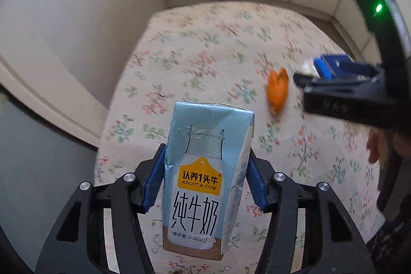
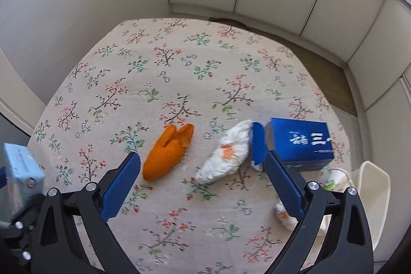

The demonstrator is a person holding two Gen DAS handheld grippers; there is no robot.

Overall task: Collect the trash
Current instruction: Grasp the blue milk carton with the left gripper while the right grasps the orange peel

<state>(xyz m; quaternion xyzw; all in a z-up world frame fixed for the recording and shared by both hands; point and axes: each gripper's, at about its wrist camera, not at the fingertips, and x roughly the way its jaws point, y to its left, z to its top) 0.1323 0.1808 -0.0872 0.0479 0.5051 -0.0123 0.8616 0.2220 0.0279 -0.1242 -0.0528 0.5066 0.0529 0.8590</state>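
Trash is spread on the flowered tabletop (image 2: 179,63): an orange peel (image 2: 167,153), a crumpled tissue (image 2: 226,158) and a blue box (image 2: 300,145). A milk carton (image 1: 203,176) is clamped in the left gripper (image 1: 205,184), above the tabletop. The right gripper (image 2: 203,181) is held open over the peel and tissue.

The far half of the floral tablecloth (image 2: 159,63) lies bare and open to approach. Nearer, orange peel (image 2: 167,150), crumpled tissue (image 2: 226,156) and a blue box (image 2: 300,143) stand in a row, tissue touching the box's open flap. White bin (image 2: 372,186) flanks the table's right edge; walls close the far side.
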